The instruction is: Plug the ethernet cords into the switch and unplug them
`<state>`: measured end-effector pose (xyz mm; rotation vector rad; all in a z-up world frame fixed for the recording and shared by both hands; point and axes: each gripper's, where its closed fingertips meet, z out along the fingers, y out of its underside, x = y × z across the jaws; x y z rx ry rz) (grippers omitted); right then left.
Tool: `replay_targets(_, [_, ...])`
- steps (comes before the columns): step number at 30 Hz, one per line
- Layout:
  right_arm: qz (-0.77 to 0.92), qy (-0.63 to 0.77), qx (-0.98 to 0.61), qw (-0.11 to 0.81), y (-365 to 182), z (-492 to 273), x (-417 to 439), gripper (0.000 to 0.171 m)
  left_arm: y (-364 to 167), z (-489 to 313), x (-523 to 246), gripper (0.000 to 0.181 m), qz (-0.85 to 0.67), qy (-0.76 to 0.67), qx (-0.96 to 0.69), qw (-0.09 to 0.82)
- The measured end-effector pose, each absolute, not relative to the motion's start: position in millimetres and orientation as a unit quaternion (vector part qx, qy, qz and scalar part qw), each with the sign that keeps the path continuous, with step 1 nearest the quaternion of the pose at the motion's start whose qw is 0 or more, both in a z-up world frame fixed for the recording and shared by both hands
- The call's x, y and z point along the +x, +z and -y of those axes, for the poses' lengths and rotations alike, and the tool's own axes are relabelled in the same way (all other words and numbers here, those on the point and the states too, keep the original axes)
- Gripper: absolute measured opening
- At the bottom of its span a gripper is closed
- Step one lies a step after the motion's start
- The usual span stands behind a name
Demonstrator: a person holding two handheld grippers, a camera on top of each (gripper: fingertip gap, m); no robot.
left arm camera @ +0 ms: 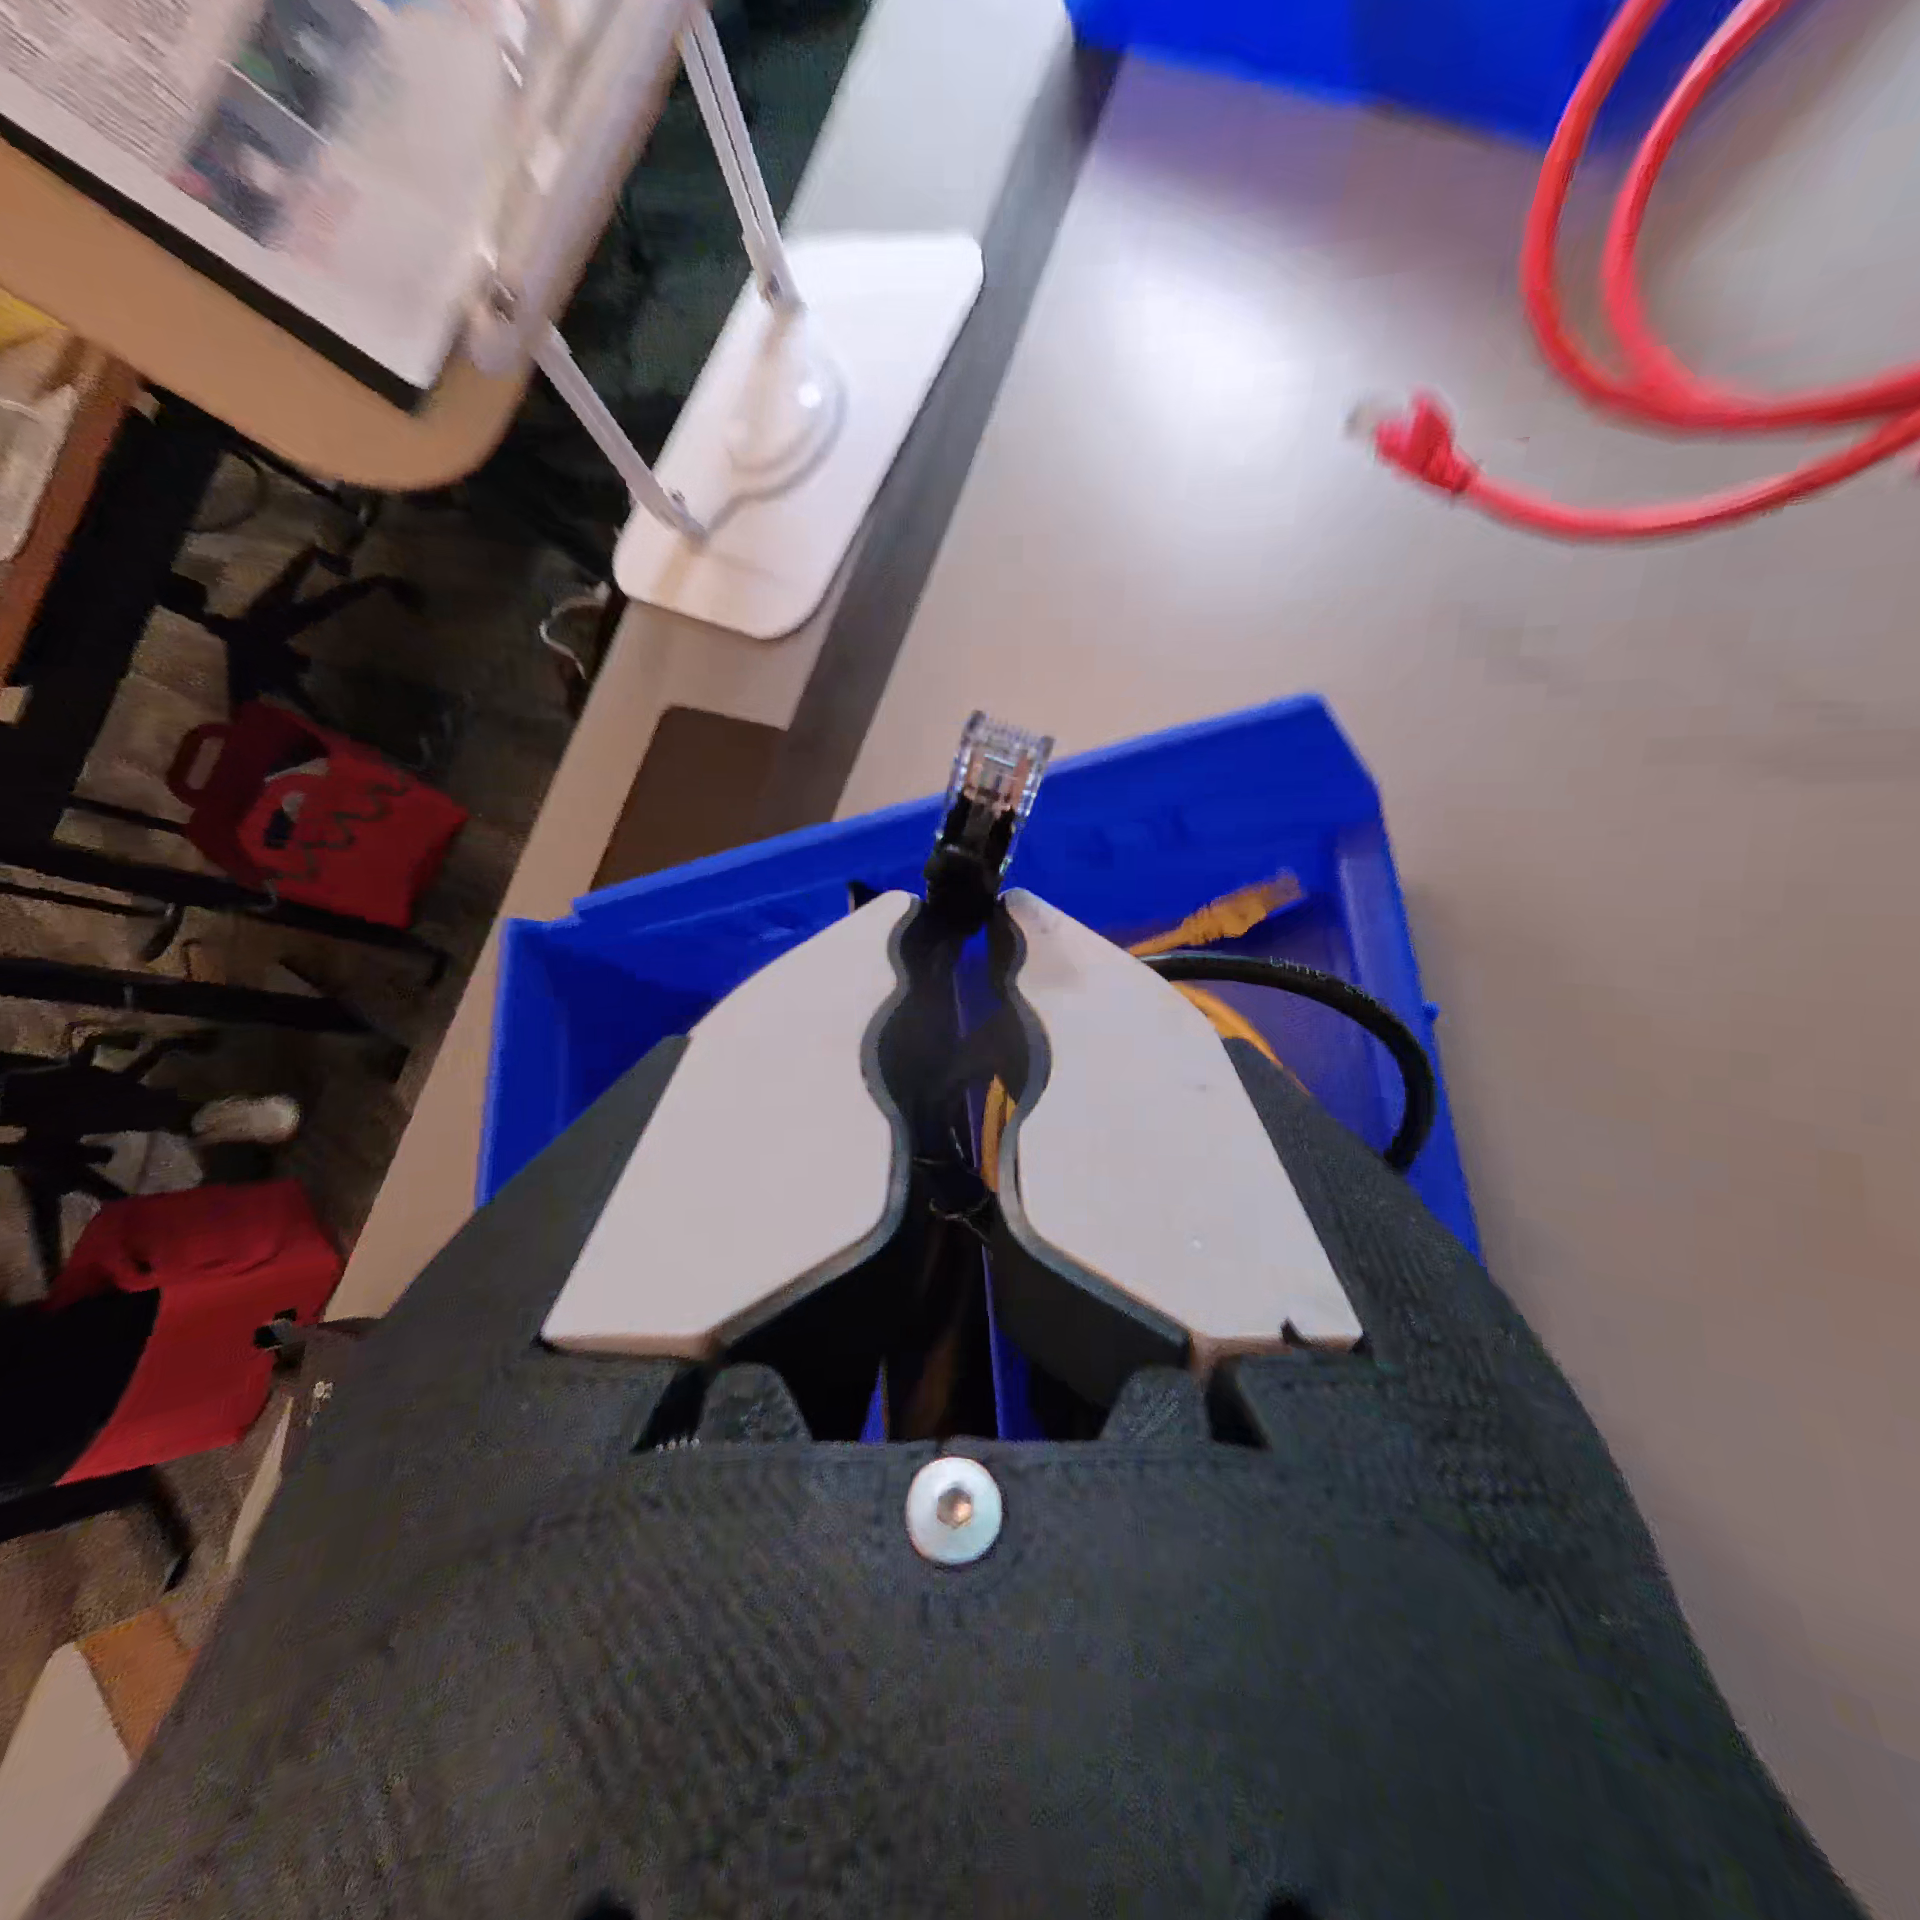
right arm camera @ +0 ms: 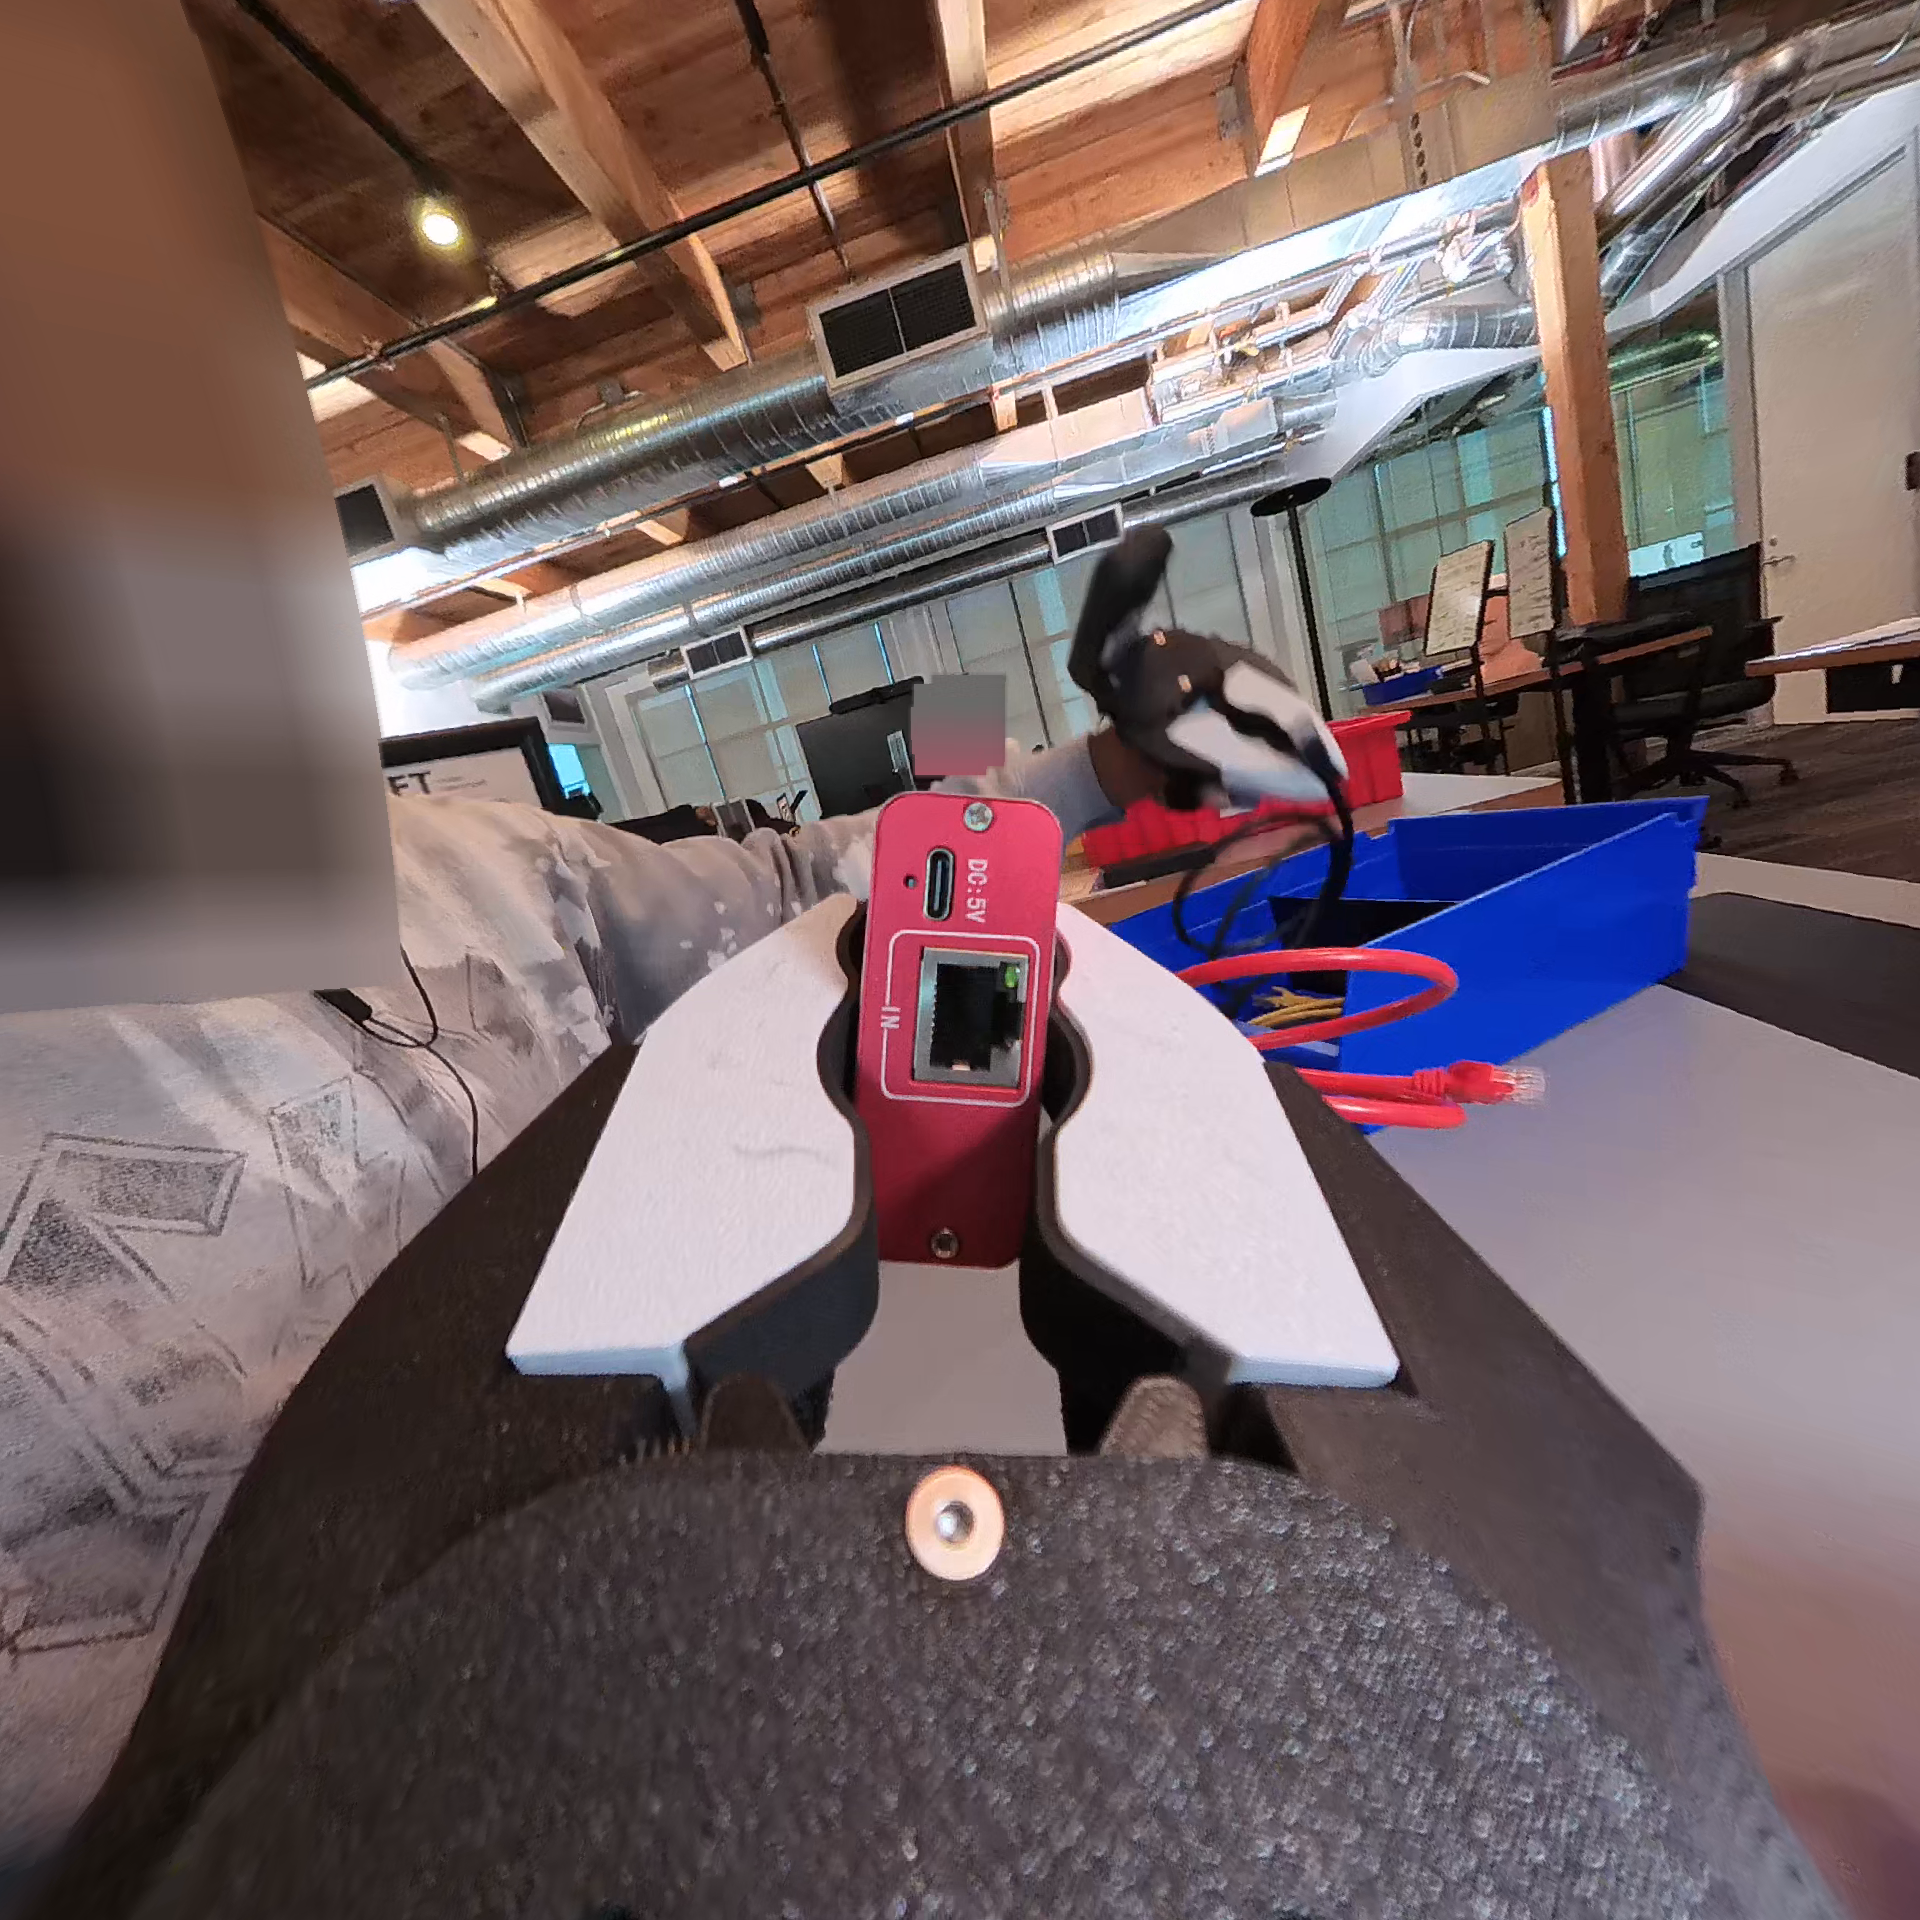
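Note:
My left gripper [left arm camera: 961, 914] is shut on a black ethernet cord [left arm camera: 1392, 1049] just behind its clear plug [left arm camera: 995, 774], which sticks out past the fingertips above a blue bin [left arm camera: 1195, 790]. The cord loops back into the bin. My right gripper [right arm camera: 956, 935] is shut on a small red switch [right arm camera: 961, 1029], held upright with its empty port [right arm camera: 971, 1013] facing the camera. The left gripper also shows in the right wrist view [right arm camera: 1247, 727], raised over a blue bin [right arm camera: 1538, 883] with the black cord hanging from it. A red ethernet cord [left arm camera: 1590, 322] lies coiled on the table; its plug [left arm camera: 1403, 431] is free.
A yellow cord [left arm camera: 1236, 914] lies in the blue bin. A second blue bin [left arm camera: 1351, 62] stands at the far table end. A white lamp base [left arm camera: 800, 436] sits on a ledge left of the grey table [left arm camera: 1558, 831]. A person's patterned sleeve [right arm camera: 260, 1091] fills the left.

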<state>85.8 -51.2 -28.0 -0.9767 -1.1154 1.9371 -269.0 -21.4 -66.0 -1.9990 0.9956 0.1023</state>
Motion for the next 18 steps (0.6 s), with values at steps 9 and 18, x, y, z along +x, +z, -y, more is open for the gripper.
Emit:
replay_targets(9, [0.454,0.738,-0.359,0.348,-19.5,63.0,87.7,0.029,20.5,85.7,-185.8,0.011,-0.41,-0.2,-0.709,0.539])
replay_targets(18, [0.557,0.714,-0.326,0.272,-32.5,96.5,81.3,0.028,-63.6,164.0,-10.0,0.011,-0.5,-0.482,-0.658,0.29])
